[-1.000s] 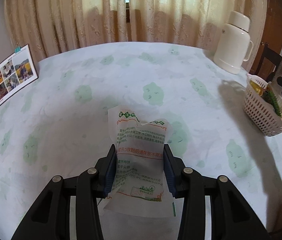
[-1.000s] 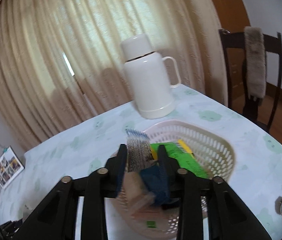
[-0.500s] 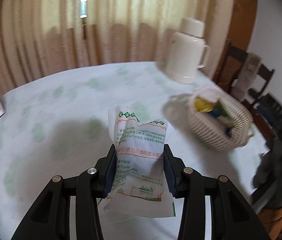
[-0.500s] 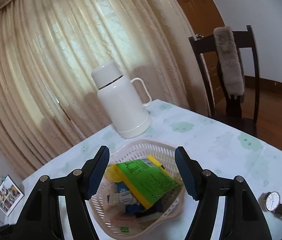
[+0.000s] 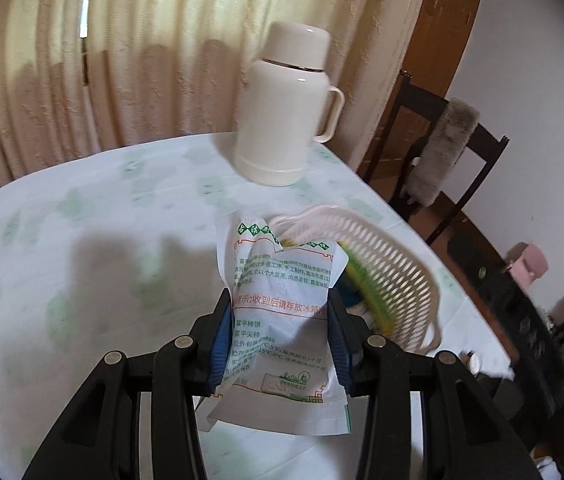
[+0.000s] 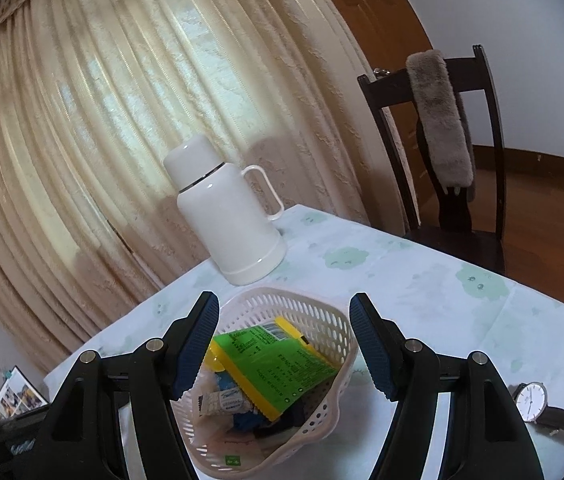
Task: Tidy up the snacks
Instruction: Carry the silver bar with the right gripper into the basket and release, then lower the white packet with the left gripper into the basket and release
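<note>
Left wrist view: left gripper clamps white snack packet beside basket; right gripper gapes, empty. Next: position over basket, release.

The basket lay open from above. A thermos stood beyond it at twelve o'clock. Bare tablecloth lay at two o'clock.

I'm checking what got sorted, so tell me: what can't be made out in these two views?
- Basket contents, left wrist view: blurred, and the white packet clamped in the left gripper covers them.
- Snacks low in the basket, right wrist view: buried under the green packet.
- Watch strap: cut off by the picture's edge.
- Framed photos: too small.
</note>
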Action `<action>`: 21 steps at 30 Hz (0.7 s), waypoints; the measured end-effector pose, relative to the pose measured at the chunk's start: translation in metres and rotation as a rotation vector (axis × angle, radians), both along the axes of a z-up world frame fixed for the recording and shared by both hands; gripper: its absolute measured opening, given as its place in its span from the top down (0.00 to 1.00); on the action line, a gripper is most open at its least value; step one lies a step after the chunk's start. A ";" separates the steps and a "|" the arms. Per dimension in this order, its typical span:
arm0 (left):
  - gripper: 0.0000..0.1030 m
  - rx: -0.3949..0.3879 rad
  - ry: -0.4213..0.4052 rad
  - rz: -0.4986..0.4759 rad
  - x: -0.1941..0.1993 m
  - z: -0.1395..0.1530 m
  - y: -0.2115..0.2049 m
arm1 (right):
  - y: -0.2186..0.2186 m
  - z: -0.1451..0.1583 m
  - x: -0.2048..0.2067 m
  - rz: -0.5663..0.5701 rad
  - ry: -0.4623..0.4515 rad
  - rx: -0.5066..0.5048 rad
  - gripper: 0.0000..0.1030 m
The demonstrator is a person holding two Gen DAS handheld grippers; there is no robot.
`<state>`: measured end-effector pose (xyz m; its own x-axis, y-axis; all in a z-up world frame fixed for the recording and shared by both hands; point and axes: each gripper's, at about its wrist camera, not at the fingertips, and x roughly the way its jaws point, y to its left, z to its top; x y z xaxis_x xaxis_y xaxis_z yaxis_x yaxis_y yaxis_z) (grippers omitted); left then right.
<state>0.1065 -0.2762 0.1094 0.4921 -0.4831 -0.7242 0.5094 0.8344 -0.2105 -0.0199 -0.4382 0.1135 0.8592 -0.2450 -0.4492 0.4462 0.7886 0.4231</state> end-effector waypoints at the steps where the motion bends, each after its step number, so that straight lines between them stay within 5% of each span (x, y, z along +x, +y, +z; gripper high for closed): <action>1: 0.62 -0.007 0.015 -0.004 0.004 -0.002 -0.008 | -0.001 0.000 -0.001 -0.005 -0.002 0.002 0.33; 4: 0.60 -0.030 0.057 -0.024 0.010 -0.006 -0.024 | -0.004 0.001 -0.003 -0.013 -0.011 0.012 0.33; 8: 0.39 -0.069 0.078 -0.029 0.010 -0.009 -0.031 | -0.008 0.002 -0.005 -0.024 -0.020 0.018 0.33; 21: 0.39 0.024 0.041 0.080 0.018 -0.015 -0.007 | -0.015 0.004 -0.010 -0.053 -0.037 0.039 0.33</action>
<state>0.1244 -0.2835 0.0941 0.4982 -0.4252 -0.7556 0.4320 0.8774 -0.2089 -0.0296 -0.4527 0.1170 0.8615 -0.2738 -0.4277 0.4707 0.7465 0.4703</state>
